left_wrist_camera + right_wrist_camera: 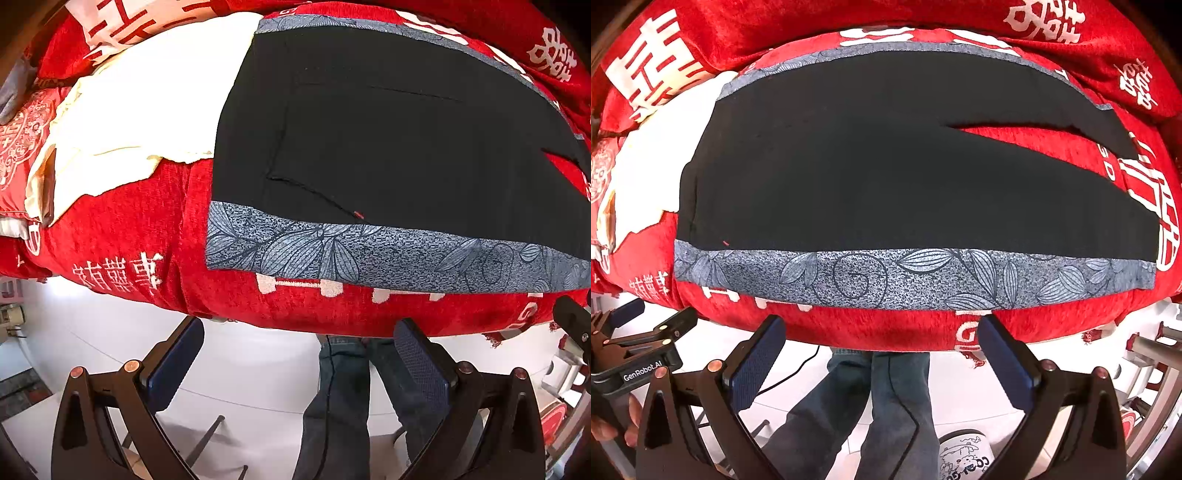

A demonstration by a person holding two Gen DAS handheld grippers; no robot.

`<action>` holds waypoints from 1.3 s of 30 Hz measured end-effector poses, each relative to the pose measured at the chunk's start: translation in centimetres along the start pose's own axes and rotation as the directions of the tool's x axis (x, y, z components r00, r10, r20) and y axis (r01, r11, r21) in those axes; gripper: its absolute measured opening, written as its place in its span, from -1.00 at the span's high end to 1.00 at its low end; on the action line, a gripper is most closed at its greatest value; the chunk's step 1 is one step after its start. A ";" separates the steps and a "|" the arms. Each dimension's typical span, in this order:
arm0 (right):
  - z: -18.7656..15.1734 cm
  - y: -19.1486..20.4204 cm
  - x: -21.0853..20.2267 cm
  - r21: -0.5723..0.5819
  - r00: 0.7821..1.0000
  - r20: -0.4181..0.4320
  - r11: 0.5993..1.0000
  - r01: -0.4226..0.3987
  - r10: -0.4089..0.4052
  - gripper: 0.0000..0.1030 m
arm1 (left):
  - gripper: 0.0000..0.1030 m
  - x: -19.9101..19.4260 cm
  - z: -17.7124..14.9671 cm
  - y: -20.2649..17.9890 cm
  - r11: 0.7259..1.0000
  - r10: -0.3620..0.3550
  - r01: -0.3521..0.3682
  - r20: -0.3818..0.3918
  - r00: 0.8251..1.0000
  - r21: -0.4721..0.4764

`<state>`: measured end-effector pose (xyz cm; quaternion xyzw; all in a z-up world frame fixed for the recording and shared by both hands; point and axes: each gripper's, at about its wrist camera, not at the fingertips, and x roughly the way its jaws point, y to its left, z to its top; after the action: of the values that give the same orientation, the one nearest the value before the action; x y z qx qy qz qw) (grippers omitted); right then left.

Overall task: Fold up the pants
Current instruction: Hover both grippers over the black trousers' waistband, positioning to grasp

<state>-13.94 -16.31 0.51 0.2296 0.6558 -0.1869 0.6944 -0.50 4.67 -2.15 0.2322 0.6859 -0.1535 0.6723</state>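
Black pants (388,140) with a grey leaf-print side stripe (369,254) lie flat on a red bed cover, waist to the left, legs running right. In the right wrist view the pants (868,166) show both legs spread apart at the right, with the grey stripe (905,277) along the near edge. My left gripper (299,339) is open and empty, hanging off the bed's near edge below the pants. My right gripper (882,336) is open and empty, likewise just off the near edge. The left gripper also shows in the right wrist view (646,321).
A red bed cover (129,229) with white characters lies under the pants. A white cloth (147,103) lies left of the waist. The person's jeans-clad legs (886,406) and a white slipper (964,458) stand on the white floor below.
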 end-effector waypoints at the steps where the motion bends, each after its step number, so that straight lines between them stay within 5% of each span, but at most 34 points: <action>1: 0.0 0.0 0.0 0.002 1.000 0.000 1.000 0.001 -0.001 -1.00 | -1.00 0.0 0.0 0.0 1.000 0.000 0.000 0.000 1.000 -0.001; 39: -0.2 -1.5 1.0 0.052 1.000 -0.009 0.998 -0.017 0.018 -1.00 | -1.00 0.9 0.1 -0.7 1.000 0.001 -0.001 -0.016 1.000 0.018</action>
<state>-14.87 -17.37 -0.58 0.2544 0.6519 -0.1968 0.6867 -0.73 4.11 -3.13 0.2399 0.6898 -0.1575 0.6647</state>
